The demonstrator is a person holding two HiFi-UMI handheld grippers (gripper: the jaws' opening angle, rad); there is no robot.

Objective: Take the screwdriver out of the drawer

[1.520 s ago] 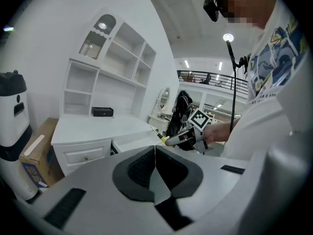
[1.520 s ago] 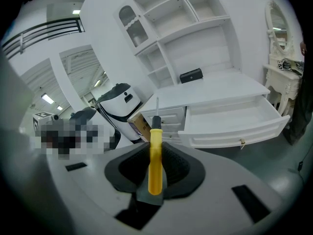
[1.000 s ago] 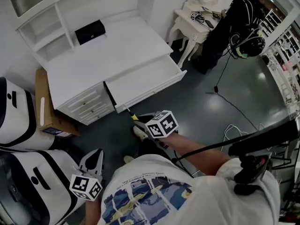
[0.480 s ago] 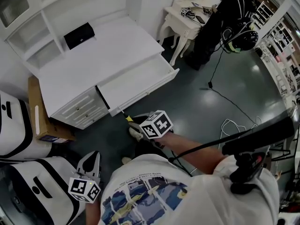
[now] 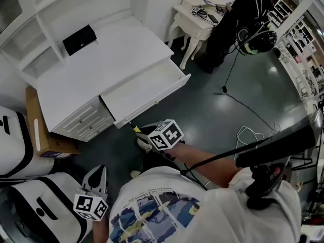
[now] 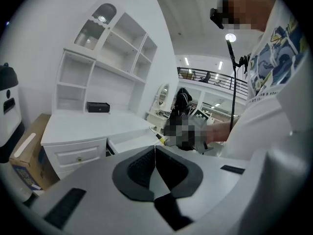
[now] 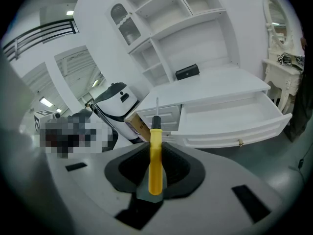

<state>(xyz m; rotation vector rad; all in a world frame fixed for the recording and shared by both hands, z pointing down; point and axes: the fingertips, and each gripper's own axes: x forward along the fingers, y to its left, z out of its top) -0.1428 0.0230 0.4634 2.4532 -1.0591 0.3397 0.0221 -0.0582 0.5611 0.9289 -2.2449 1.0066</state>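
Dark grey floor [image 5: 212, 110] fills the right of the head view. The white desk [image 5: 101, 65] and everything round it sit a little further left in that view than a second ago. Low at the left, the left gripper [image 5: 98, 170] hangs beside the person's shirt [image 5: 167, 206], about where it was. Its jaws are closed together with nothing between them. The right gripper [image 7: 155, 173] keeps its place just off the left front corner of the open drawer [image 5: 147, 87]. Its jaws are clamped on the yellow handle of the screwdriver [image 7: 155, 155]. The screwdriver is out of the drawer, its shaft pointing towards the desk.

At far left stand two white-and-black machines [image 5: 15, 140], with a cardboard box [image 5: 38, 130] beside the desk's end. A black box [image 5: 79, 39] lies on the desktop. The drawer juts out over the floor, close ahead of the screwdriver's tip. Further right are a small white table [image 5: 195, 14], a person in dark clothes [image 5: 243, 14] beside it, and a thin cable [image 5: 253, 113] trailing across the floor.
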